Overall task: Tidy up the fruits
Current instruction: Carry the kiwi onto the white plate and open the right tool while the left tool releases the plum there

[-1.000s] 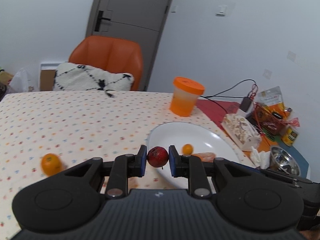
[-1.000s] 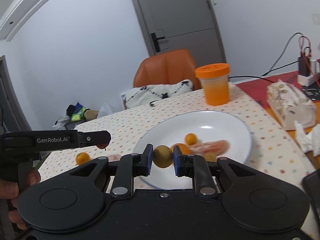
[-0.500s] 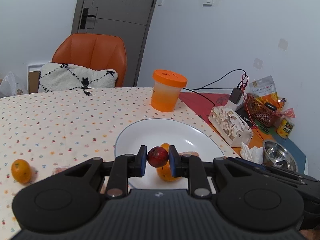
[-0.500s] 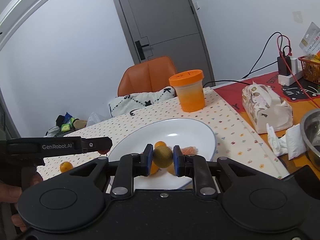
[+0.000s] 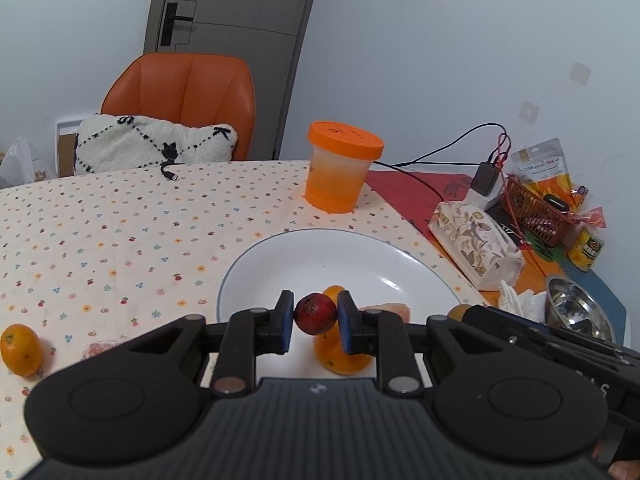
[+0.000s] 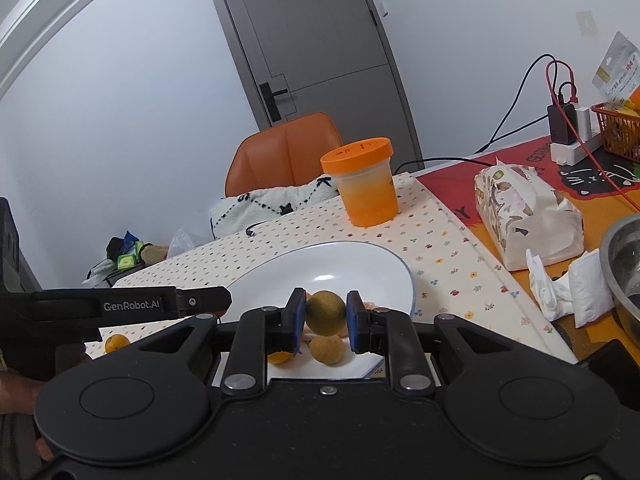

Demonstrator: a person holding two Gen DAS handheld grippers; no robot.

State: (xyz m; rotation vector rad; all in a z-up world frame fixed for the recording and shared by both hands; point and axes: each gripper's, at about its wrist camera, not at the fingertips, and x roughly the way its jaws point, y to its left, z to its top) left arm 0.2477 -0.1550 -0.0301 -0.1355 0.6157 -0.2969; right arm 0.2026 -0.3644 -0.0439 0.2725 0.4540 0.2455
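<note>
We are in a home dining area: a table under a flower-dotted tablecloth (image 5: 120, 232), an orange leather chair (image 5: 188, 96) with a fluffy white cushion (image 5: 152, 146) at the far side, a grey room door (image 5: 228, 20) behind it. On the right we see a tissue pack (image 6: 524, 216), a snack basket (image 5: 536, 212) and a charger power strip (image 6: 572, 146)

Glossy white plate (image 5: 404, 256) at centre; matt printed tablecloth (image 5: 100, 232) on the left; shiny metal bowl (image 5: 576, 308) lower right; fuzzy cushion (image 5: 152, 148) upper left.
</note>
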